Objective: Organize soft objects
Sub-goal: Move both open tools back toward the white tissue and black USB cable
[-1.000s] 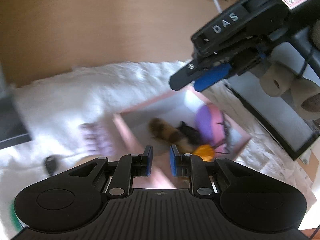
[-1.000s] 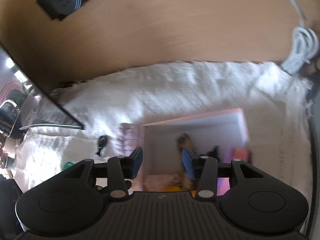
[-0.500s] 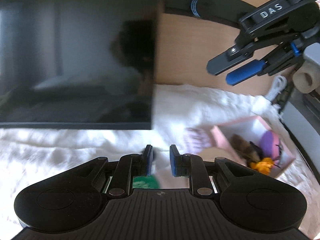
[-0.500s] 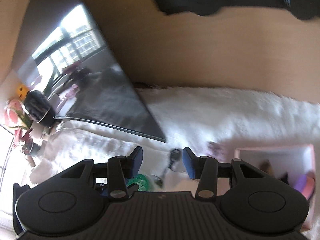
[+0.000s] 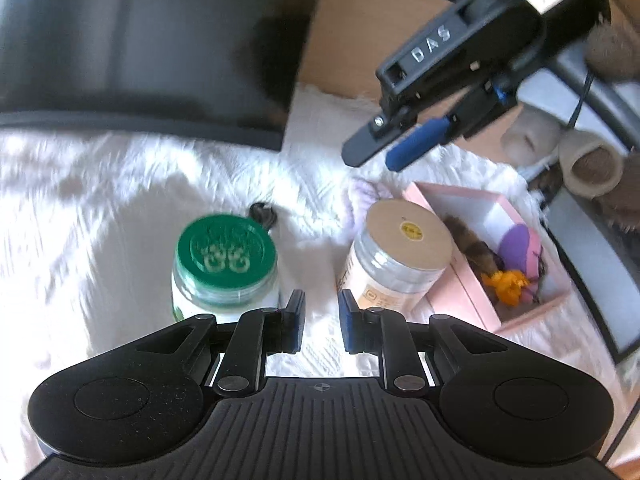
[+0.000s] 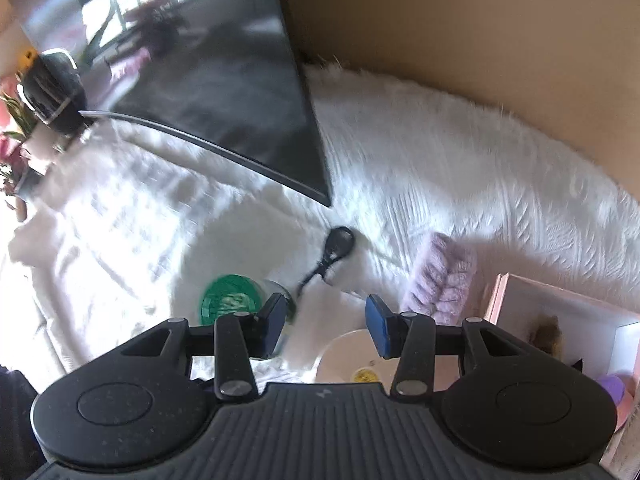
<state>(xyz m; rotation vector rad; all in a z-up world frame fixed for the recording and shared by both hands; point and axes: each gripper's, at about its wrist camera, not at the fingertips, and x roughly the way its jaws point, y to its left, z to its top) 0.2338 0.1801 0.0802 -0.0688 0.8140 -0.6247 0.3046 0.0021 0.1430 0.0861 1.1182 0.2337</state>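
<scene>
A pink box (image 5: 532, 312) on the white fluffy rug holds a brown furry toy (image 5: 472, 246), a purple soft item (image 5: 516, 242) and an orange one (image 5: 506, 282); the box also shows in the right wrist view (image 6: 560, 308). A lilac fluffy piece (image 6: 442, 276) lies on the rug left of the box. A small black loop item (image 6: 338, 244) lies nearby. My left gripper (image 5: 321, 322) is open by a narrow gap, empty, low between two jars. My right gripper (image 6: 326, 326) is open and empty, hovering above the rug; it shows in the left wrist view (image 5: 394, 150).
A green-lidded jar (image 5: 226, 264) and a tan-lidded jar (image 5: 394, 256) stand on the white rug (image 6: 440, 168). A dark monitor screen (image 6: 216, 80) stands at the back left. A wooden desk (image 6: 460, 20) runs behind. Plush slippers (image 5: 588, 160) sit far right.
Both grippers have swung left away from above the pink box. The two jars and the monitor have come into view. Both stay open and empty.
</scene>
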